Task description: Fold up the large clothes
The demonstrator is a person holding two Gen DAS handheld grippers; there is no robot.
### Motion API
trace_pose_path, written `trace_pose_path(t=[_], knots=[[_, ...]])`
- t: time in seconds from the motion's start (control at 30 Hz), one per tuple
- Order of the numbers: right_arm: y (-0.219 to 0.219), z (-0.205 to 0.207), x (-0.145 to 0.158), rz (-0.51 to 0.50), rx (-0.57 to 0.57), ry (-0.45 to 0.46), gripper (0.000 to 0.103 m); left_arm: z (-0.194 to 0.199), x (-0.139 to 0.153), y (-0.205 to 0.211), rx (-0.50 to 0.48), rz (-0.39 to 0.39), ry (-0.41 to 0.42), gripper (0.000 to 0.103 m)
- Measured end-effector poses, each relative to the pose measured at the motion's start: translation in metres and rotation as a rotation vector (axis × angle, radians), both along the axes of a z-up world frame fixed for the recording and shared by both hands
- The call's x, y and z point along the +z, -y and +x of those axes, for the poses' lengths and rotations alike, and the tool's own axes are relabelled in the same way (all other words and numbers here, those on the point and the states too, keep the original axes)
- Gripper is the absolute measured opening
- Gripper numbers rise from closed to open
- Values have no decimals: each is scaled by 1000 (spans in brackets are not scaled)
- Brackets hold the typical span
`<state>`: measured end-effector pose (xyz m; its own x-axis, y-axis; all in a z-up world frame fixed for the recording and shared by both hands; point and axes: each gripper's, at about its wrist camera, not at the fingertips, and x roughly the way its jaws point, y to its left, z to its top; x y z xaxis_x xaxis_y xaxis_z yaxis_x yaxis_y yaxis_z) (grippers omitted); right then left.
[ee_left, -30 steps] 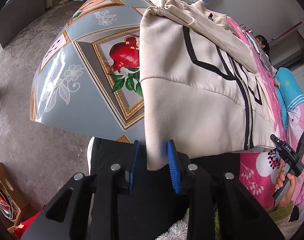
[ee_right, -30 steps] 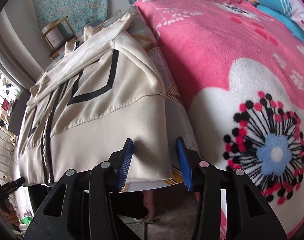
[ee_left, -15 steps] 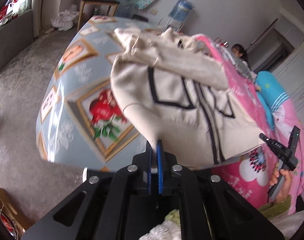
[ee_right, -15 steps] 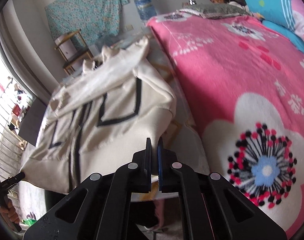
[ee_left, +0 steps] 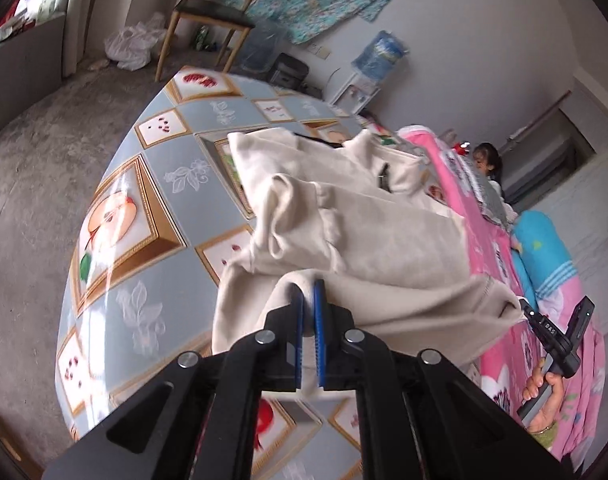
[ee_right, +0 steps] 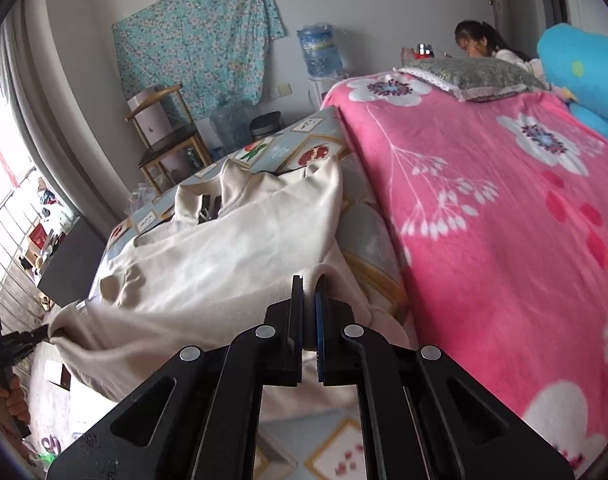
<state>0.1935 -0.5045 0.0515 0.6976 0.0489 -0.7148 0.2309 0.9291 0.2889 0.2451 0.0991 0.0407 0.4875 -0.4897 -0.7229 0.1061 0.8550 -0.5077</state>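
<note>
A cream zip jacket [ee_left: 367, 240] lies on the fruit-patterned table [ee_left: 144, 208]; its lower half is lifted and carried over the upper half, plain back side up. My left gripper [ee_left: 308, 292] is shut on the left corner of the jacket's hem. My right gripper [ee_right: 308, 286] is shut on the right hem corner of the jacket [ee_right: 232, 256]. Each gripper also shows at the edge of the other view: the right [ee_left: 523, 308], the left [ee_right: 44, 334]. The jacket's front and black stripes are hidden under the fold.
A bed with a pink flowered blanket [ee_right: 503, 220] runs along the table's right side, with a blue pillow [ee_right: 583, 76] and a person [ee_right: 477, 42] at its far end. A wooden chair [ee_left: 212, 16], a water bottle [ee_right: 317, 52] and bare floor [ee_left: 36, 152] lie beyond the table.
Both grippers closed on the hem corners, lifted the jacket's lower edge and carried it forward over the table, so the striped front is now covered by the folded back.
</note>
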Motion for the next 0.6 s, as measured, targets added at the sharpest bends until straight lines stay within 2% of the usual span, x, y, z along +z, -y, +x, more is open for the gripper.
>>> trace_pose_path(t=[0.1, 0.13, 0.17, 0.2, 0.23, 0.3, 0.37, 0.43, 0.6], knots=[[3, 33, -25, 20, -3, -69, 10, 28, -26, 6, -6, 26, -66, 11], [3, 40, -33, 23, -13, -89, 20, 33, -34, 8, 2, 39, -89, 19], [3, 41, -37, 15, -23, -99, 38, 35, -39, 6, 40, 73, -102, 26], [2, 39, -39, 10, -29, -95, 46, 34, -41, 2, 74, 91, -98, 38], [3, 34, -38, 13, -36, -83, 54, 32, -40, -4, 95, 80, -85, 41], [5, 21, -33, 52, -38, -54, 59, 23, -37, -19, 118, 32, -68, 43], [8, 4, -28, 87, -43, -35, 66, 11, -32, -31, 140, 20, -55, 44], [10, -14, -26, 135, -47, -26, 68, -9, -32, -40, 131, -17, -56, 48], [9, -58, -44, 305, -46, -77, 69, -49, -61, -42, 63, -203, -189, 53]])
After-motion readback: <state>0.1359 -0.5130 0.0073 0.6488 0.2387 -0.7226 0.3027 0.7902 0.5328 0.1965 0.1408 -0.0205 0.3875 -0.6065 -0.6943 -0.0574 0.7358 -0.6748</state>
